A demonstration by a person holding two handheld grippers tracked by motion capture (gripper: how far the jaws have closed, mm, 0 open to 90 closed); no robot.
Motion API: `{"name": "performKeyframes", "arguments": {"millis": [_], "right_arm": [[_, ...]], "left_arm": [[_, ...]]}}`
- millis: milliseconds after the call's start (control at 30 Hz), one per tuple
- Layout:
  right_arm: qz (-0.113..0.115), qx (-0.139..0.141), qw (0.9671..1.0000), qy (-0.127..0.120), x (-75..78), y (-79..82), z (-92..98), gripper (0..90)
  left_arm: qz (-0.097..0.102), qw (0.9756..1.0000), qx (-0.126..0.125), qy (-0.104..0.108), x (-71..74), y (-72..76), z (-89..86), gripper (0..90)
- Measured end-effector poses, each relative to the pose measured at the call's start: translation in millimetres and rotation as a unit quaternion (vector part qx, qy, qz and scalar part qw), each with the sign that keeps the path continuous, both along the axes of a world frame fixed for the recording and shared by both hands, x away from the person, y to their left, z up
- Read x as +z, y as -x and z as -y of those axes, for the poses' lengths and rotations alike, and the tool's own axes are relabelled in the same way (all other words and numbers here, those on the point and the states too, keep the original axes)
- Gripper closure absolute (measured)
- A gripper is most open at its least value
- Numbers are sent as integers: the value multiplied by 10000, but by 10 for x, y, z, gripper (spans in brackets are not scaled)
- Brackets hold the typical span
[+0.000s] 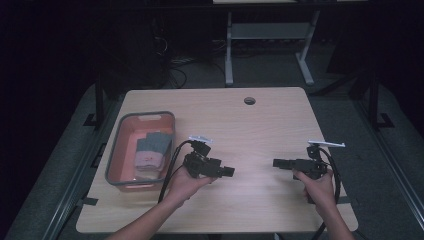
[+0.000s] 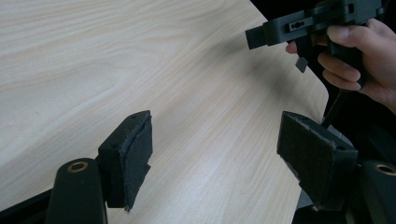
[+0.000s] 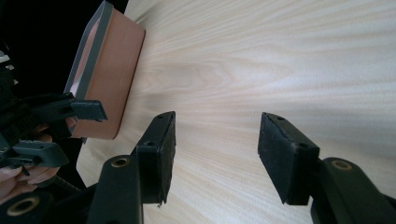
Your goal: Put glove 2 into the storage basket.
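Writing or brand marks cannot be made out anywhere. Left gripper point(image 1: 231, 171) and right gripper point(image 1: 276, 163) hover over the bare middle of the wooden table point(image 1: 260, 125), jaws facing each other, both spread wide with nothing between them. At the left edge sits the pink bin point(image 1: 120, 150), holding folded grey cloths point(image 1: 152, 147) too dim to identify. Its right gripper view cuts the bin off, showing one outer wall, contents hidden.

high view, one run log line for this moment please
left hand-held gripper: open, empty | right hand-held gripper: open, empty | grey-rimmed orange plastic bin: holds folded cloths
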State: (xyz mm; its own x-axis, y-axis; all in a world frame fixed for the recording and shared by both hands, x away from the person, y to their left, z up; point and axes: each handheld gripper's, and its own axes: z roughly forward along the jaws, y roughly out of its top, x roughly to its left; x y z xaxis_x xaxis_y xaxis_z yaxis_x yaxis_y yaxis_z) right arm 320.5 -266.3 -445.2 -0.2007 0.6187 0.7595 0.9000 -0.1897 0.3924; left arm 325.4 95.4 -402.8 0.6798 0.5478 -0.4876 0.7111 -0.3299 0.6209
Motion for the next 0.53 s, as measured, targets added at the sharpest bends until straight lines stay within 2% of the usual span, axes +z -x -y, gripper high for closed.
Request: {"name": "performKeyframes", "arguments": {"millis": [333, 533], "right_arm": [[43, 91, 9999, -7, -37, 73, -16, 436], [212, 190, 9996, 33, -42, 165, -48, 415]], "left_arm": [[14, 10000, -48, 9, -129, 106, -5, 262], [67, 9999, -60, 44, -186, 169, -39, 262]]}}
